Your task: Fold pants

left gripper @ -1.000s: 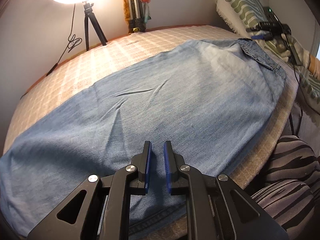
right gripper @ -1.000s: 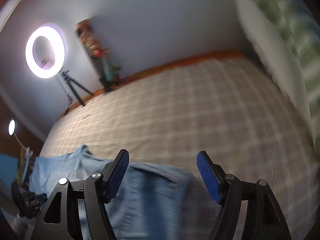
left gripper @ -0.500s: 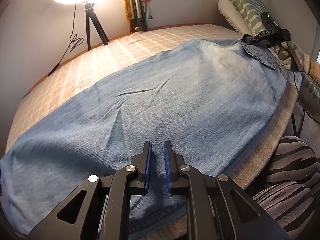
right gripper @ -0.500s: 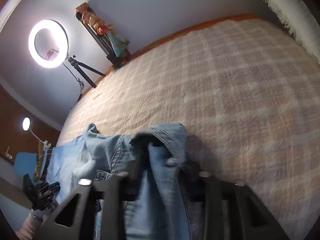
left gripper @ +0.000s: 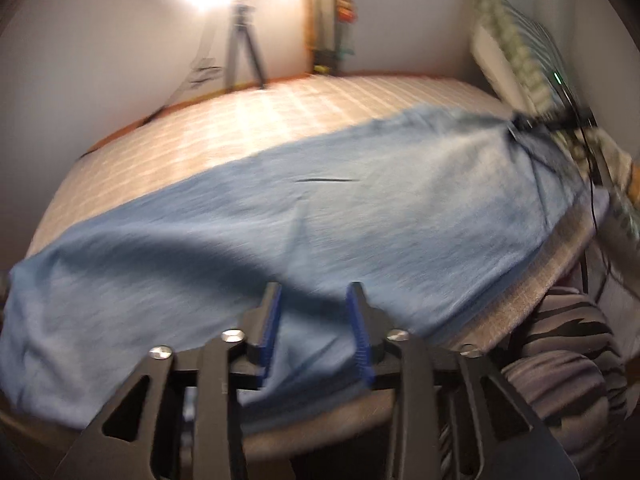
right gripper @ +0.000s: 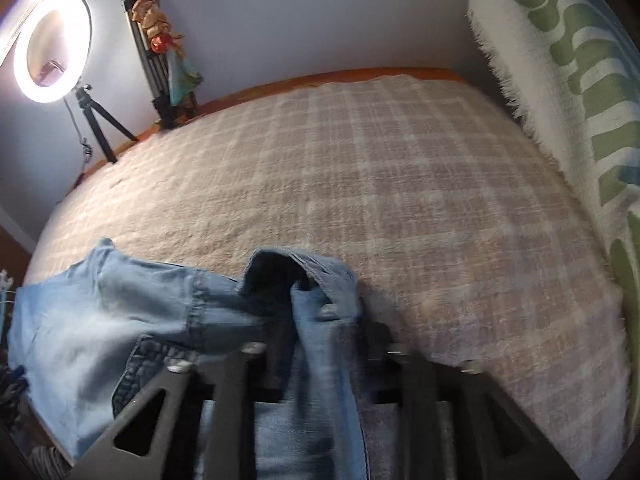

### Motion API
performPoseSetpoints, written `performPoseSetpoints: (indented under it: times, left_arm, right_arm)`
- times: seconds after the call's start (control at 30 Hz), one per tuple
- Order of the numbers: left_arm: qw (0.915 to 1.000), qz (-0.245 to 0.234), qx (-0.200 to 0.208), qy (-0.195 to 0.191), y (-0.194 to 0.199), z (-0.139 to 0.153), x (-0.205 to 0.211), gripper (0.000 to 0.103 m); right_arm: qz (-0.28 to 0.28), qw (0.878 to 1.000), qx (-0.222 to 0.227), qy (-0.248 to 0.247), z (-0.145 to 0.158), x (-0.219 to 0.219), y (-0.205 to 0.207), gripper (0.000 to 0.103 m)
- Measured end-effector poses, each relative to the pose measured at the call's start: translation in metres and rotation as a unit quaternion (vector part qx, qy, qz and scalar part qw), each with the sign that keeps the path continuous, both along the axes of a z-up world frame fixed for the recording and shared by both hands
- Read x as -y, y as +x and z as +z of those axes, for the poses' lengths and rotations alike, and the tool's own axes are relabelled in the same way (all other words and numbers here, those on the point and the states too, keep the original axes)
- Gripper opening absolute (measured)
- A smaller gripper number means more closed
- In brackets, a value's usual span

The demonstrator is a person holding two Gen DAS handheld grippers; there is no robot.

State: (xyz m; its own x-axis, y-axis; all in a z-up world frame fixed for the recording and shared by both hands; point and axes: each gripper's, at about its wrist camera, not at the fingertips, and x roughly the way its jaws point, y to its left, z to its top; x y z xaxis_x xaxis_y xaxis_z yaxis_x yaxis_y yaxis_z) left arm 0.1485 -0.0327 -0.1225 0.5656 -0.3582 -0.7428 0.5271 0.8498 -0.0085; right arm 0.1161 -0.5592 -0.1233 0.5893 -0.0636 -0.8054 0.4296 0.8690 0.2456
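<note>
Light blue denim pants (left gripper: 360, 216) lie lengthwise across the checked bed cover (left gripper: 280, 120). My left gripper (left gripper: 315, 330) hovers over the near leg end. Its jaws are opening, and the hem fabric lies loosely between the blue pads (left gripper: 272, 328) without being pinched. The right wrist view shows the waistband (right gripper: 304, 276) bunched and raised, draped over my right gripper (right gripper: 324, 332) so that its pads are hidden. Those jaws are opening with the denim filling the gap between them. From the left wrist view, the right gripper (left gripper: 532, 124) is a dark blur at the far waist end.
A lit ring light on a tripod (right gripper: 52, 48) and a second stand with a colourful cloth (right gripper: 160, 40) are by the far wall. A green-patterned pillow (right gripper: 580, 80) lines the bed's right side. The person's striped trouser legs (left gripper: 560, 360) are against the near bed edge.
My left jaws went from nearly shut to parted, and that hand shifted, blurring its view. The right gripper came down open over the waistband and closed round it, bunching the denim up.
</note>
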Motion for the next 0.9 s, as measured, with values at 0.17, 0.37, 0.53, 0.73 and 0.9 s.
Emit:
performPoseSetpoints:
  times: [0.17,0.37,0.53,0.73,0.9]
  left_arm:
    - [0.9918,0.116,-0.001,-0.052,-0.019,0.018,-0.078,0.051]
    - [0.9646,0.248,-0.007,-0.09,-0.035,0.014,-0.175,0.056]
    - [0.9248,0.349,-0.023,-0.149,-0.041,0.002,-0.264,0.056]
    - [0.8754,0.426,-0.038,-0.225,-0.026,-0.02,-0.348,0.055]
    - [0.8623,0.448,-0.042,-0.233,0.005,-0.03,-0.381,0.055]
  right_arm:
    - [-0.003,0.999,0.009,-0.034,0.026,-0.009,-0.016,0.06]
    - [0.007,0.997,0.036,-0.072,0.066,-0.046,-0.03,0.067]
    - [0.031,0.995,0.068,-0.06,0.095,-0.085,-0.035,0.072]
    - [0.091,0.991,0.093,-0.044,0.121,-0.147,-0.029,0.072]
    - [0.169,0.98,0.099,-0.036,0.133,-0.213,-0.012,0.072]
